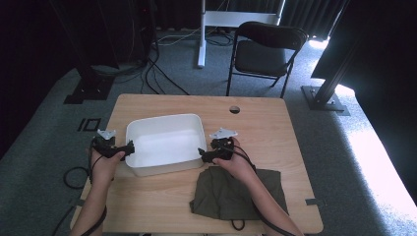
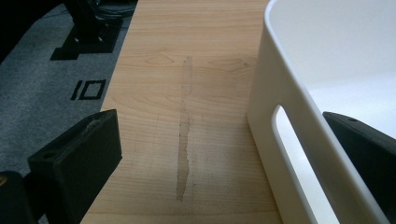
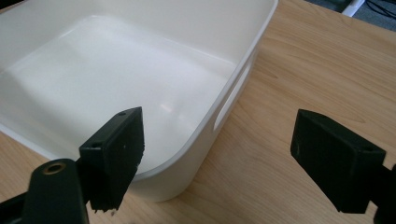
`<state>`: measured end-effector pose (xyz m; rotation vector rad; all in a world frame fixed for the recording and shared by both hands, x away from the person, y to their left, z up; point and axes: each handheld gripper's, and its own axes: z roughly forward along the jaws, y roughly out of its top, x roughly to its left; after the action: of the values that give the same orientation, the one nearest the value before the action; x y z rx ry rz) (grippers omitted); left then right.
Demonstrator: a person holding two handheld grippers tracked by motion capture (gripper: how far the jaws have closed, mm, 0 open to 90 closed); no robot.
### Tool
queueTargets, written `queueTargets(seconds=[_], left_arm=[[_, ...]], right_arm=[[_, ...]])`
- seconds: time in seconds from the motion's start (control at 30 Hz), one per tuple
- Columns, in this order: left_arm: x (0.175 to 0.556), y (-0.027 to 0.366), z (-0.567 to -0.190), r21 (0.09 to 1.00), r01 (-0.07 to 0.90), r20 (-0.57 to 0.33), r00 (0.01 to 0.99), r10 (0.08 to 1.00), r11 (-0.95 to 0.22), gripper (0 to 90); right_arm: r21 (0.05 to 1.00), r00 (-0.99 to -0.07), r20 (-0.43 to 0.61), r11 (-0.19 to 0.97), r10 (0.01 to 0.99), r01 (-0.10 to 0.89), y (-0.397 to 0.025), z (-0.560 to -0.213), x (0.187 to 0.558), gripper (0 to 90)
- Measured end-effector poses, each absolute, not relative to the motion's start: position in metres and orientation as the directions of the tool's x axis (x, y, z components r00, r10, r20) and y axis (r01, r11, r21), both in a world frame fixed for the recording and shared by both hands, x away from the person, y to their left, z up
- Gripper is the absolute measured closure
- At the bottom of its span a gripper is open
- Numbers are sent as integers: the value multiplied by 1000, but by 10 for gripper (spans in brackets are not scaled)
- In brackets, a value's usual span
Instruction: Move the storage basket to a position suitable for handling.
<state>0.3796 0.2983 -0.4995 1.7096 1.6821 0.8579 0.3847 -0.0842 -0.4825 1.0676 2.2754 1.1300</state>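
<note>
Both black two-jaw grippers stand with jaws spread wide, grasping nothing. Left gripper straddles the left wall of the white rectangular plastic tub: one blocky matt jaw hangs over the bare wood outside, the other sits over the tub's interior, with the rim between them. Right gripper is at the tub's right near corner, one jaw over the inside edge, the other out over the table; whether either jaw touches the plastic cannot be told.

Tub sits near the middle of the table, slightly left. Its walls are smooth and glossy, corners rounded, with a slotted oblong handle hole cut in each end wall. Interior holds nothing.

Light wooden table top shows fine grain and a pale vertical streak beside the tub's left wall. Dark olive crumpled cloth lies just in front of the tub, under the right forearm.
</note>
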Motion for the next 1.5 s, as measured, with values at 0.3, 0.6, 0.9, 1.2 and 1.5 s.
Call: queueTargets(seconds=[0.3, 0.6, 0.9, 1.2, 1.5], left_arm=[[375, 293, -480, 794, 606, 36, 20, 999, -41, 173], [365, 290, -473, 790, 612, -44, 92, 995, -22, 376], [363, 286, -483, 744, 666, -60, 141, 988, -50, 633], [365, 271, -478, 707, 698, 31, 129, 991, -113, 780], [368, 265, -476, 690, 714, 52, 116, 992, -120, 787]], right_arm=[[810, -630, 2, 368, 776, 456, -82, -481, 386, 173], [820, -562, 52, 286, 825, 496, -80, -474, 405, 391], [791, -515, 96, 249, 852, 559, -71, -475, 412, 568], [746, -465, 44, 281, 884, 604, -53, -478, 408, 779], [747, -434, 0, 289, 901, 599, -49, -477, 408, 805]])
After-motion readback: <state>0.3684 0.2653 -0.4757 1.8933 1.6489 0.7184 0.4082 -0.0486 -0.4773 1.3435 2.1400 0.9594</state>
